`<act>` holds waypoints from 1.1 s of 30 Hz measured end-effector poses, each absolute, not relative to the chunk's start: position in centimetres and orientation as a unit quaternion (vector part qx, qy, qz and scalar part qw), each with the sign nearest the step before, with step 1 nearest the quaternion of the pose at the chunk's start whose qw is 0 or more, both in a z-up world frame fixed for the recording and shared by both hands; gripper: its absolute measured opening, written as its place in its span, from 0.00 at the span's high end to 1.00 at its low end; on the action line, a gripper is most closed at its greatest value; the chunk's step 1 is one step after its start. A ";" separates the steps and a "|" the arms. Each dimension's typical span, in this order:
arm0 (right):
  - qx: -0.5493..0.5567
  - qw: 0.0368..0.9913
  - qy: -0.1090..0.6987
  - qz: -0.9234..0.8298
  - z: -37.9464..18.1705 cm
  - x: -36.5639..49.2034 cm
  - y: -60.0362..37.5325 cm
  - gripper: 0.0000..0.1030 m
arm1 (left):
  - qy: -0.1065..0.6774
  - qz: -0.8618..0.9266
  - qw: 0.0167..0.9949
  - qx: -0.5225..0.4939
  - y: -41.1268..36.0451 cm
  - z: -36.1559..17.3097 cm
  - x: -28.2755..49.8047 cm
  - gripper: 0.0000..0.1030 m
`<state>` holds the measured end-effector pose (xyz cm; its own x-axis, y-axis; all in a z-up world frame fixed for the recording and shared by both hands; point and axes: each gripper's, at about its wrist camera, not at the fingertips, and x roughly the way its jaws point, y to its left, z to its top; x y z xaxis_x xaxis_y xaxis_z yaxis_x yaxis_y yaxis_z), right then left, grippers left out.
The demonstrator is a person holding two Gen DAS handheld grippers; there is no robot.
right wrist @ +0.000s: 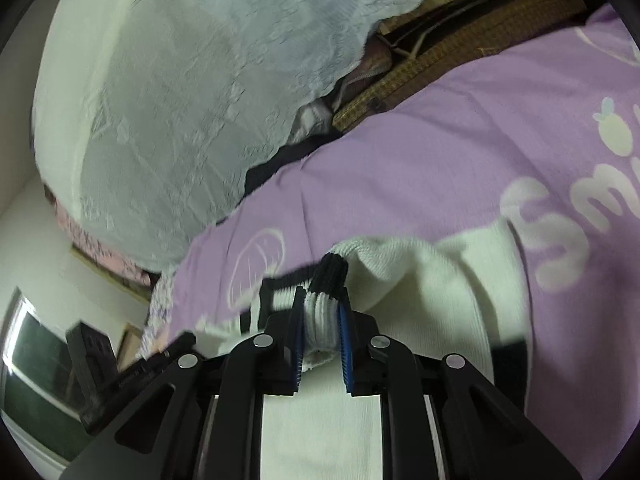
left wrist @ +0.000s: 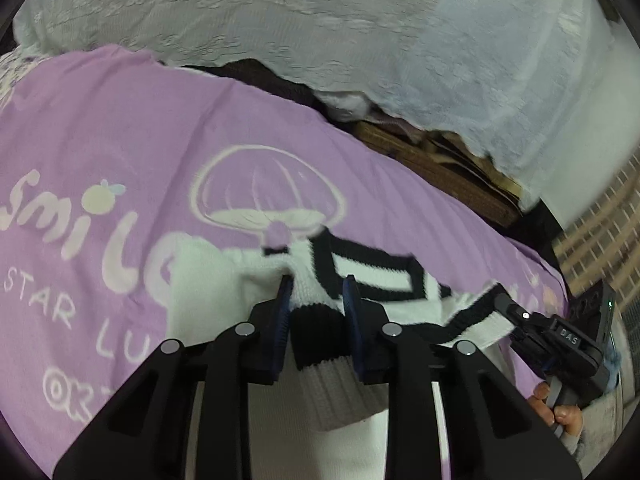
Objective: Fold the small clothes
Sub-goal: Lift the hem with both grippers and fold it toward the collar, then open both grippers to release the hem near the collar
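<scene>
A small white knit sweater with black trim (left wrist: pixel 372 276) lies on a purple bed sheet (left wrist: pixel 120 128) printed with "smile" and a mushroom. My left gripper (left wrist: pixel 318 292) is shut on a ribbed black-and-white hem or cuff of it. My right gripper (right wrist: pixel 322 300) is shut on another ribbed black-and-white edge of the sweater (right wrist: pixel 420 280). The right gripper also shows in the left wrist view (left wrist: pixel 504 300), at the sweater's right edge, with the hand that holds it. Both lift the knit slightly off the sheet (right wrist: pixel 440 140).
A pale lace bedcover (left wrist: pixel 320 24) is bunched behind the sheet. A woven brown mat (left wrist: pixel 440 168) lies under it at the bed's edge. The lace cover (right wrist: pixel 180 100), the mat (right wrist: pixel 460 40) and a window (right wrist: pixel 36 368) show in the right wrist view.
</scene>
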<state>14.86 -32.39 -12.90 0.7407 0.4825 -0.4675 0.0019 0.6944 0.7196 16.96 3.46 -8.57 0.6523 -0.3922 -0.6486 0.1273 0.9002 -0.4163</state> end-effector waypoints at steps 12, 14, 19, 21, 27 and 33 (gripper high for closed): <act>0.368 0.874 0.297 0.112 -13.0 16.8 -33.1 0.45 | 0.390 -0.092 0.894 -0.201 5.0 -10.6 19.9 0.37; 0.343 0.893 0.271 0.108 -11.7 16.1 -32.7 0.45 | 0.378 -0.094 0.904 -0.178 4.3 -9.9 19.2 0.34; 0.309 0.904 0.274 0.112 -11.3 16.3 -31.8 0.46 | 0.355 -0.112 0.915 -0.154 3.5 -8.7 17.4 0.30; 0.309 0.899 0.292 0.108 -11.8 16.8 -31.7 0.46 | 0.354 -0.125 0.916 -0.143 2.9 -8.3 17.1 0.30; 0.366 0.866 0.334 0.069 -15.4 18.5 -33.8 0.49 | 0.389 -0.068 0.916 -0.073 -0.2 -9.4 20.3 0.22; 0.381 0.866 0.320 0.059 -15.4 18.0 -34.7 0.52 | 0.470 0.032 0.863 -0.183 5.6 -13.1 24.7 0.21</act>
<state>18.04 -34.65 -15.39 0.7884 0.3457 -0.5089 0.1416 0.7030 0.6970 24.70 5.59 -13.06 0.5558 -0.1164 -0.8231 -0.2271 0.9312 -0.2851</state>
